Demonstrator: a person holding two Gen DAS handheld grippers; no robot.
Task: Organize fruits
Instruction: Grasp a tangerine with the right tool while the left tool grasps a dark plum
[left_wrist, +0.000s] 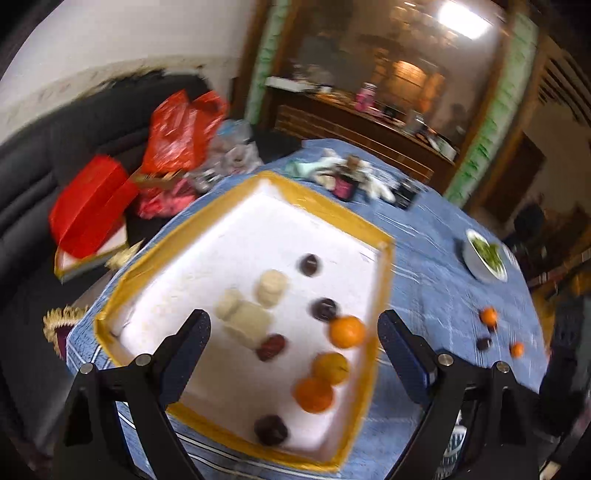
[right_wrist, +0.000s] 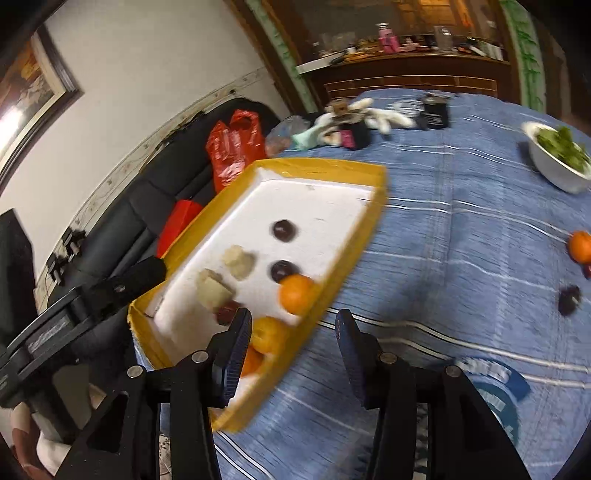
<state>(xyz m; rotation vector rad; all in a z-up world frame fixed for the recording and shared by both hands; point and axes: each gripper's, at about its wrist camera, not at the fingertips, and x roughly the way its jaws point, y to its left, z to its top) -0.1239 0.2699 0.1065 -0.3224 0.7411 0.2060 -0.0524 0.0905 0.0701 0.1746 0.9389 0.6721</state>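
A white foam tray with a yellow rim (left_wrist: 325, 201) (right_wrist: 369, 225) sits on the blue tablecloth. It holds three oranges (left_wrist: 346, 331) (right_wrist: 296, 294), several dark plums (left_wrist: 309, 264) (right_wrist: 283, 230) and pale blocks (left_wrist: 271, 288) (right_wrist: 238, 261). On the cloth to the right lie two more oranges (left_wrist: 488, 316) (right_wrist: 580, 246) and a dark plum (left_wrist: 483, 343) (right_wrist: 568, 299). My left gripper (left_wrist: 293, 330) is open and empty above the tray. My right gripper (right_wrist: 293, 332) is open and empty over the tray's near right edge.
A white bowl of greens (left_wrist: 484, 260) (right_wrist: 559, 158) stands at the table's right. Cloths and small dark items (left_wrist: 351, 177) (right_wrist: 354, 122) lie at the far edge. Red bags (left_wrist: 181, 129) (right_wrist: 232, 147) and a red box (left_wrist: 92, 210) rest on a dark sofa at left.
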